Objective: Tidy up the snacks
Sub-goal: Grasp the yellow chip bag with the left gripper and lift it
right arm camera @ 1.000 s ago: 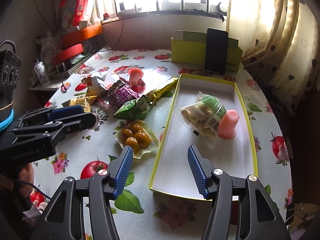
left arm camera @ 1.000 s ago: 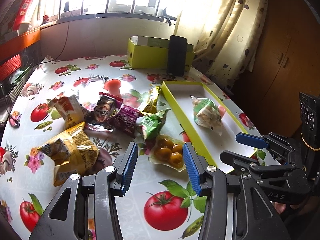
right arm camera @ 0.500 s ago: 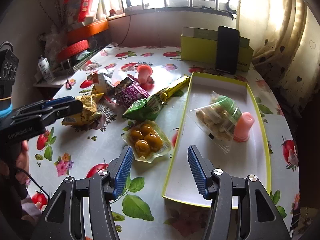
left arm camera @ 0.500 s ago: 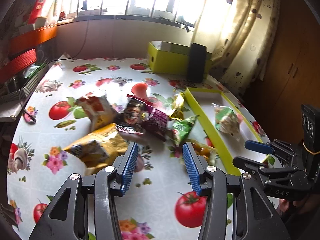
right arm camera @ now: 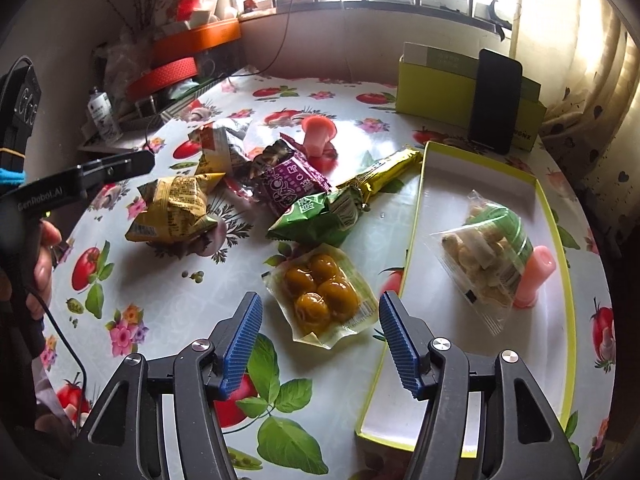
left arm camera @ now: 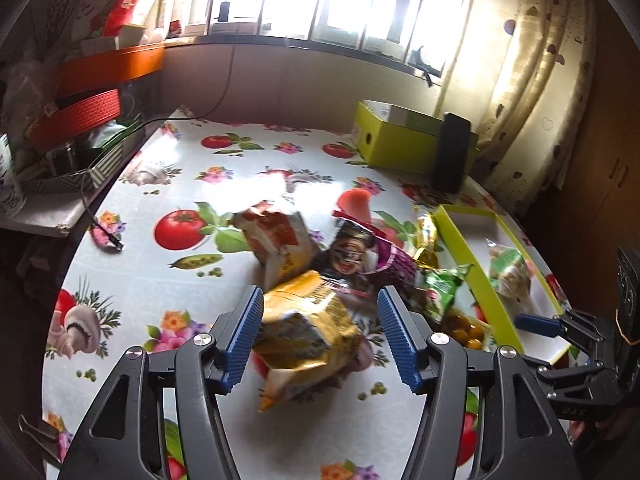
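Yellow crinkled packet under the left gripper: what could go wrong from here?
1. The yellow packet lies between the opening jaws of the left gripper but looks puffy and creased; pads may slip or crush it.
2. It sits against the red-and-white packet and the purple packet; closing could snag a neighbour.
3. The right gripper, also opening, hovers over the clear pack of yellow balls beside the tray rim; the arms may crowd each other.

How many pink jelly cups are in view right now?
2. One pink jelly cup lies in the yellow tray against the peanut packet; the other jelly cup stands inverted on the table behind the snack pile. Others may be hidden.
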The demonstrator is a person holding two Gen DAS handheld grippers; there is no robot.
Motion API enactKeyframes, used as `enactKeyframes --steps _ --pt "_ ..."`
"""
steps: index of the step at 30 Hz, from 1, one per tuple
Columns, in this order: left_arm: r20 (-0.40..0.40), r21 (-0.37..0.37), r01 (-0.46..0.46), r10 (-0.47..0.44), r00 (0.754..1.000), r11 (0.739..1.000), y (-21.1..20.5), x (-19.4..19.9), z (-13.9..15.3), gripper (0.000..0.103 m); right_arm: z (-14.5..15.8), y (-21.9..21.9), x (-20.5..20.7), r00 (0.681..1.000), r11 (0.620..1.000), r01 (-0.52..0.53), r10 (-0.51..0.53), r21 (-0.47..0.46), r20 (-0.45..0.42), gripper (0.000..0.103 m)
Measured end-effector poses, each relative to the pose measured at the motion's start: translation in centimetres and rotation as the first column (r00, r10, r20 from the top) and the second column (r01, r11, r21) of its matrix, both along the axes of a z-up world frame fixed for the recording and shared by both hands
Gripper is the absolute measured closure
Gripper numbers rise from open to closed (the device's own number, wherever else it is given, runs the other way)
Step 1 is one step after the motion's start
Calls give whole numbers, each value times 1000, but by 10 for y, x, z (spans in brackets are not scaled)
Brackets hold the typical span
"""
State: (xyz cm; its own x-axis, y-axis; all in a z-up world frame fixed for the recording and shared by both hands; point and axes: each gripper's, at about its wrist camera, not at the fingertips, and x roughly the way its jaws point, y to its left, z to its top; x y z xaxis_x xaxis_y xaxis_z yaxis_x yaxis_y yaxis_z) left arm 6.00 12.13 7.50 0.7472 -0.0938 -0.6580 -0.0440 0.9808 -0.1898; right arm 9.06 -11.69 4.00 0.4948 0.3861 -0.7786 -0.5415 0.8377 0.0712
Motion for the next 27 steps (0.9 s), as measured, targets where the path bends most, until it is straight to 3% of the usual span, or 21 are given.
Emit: enactKeyframes --steps 8,18,21,27 --pt "-49 -38 -73 71 996 997 9 -9 -10 42 -8 6 8 1000 1000 -6 6 -11 -20 42" --pt "-143 -66 -71 61 988 995 -8 8 -37 41 -11 7 15 1000 1000 -8 7 -17 -29 42" --pt "-140 -32 -63 58 988 997 -12 17 -40 34 -12 8 15 999 1000 -18 17 -19 -28 42" --pt "-133 -3 -65 64 989 998 -4 24 -41 34 -14 11 17 999 999 -41 40 -26 -24 42"
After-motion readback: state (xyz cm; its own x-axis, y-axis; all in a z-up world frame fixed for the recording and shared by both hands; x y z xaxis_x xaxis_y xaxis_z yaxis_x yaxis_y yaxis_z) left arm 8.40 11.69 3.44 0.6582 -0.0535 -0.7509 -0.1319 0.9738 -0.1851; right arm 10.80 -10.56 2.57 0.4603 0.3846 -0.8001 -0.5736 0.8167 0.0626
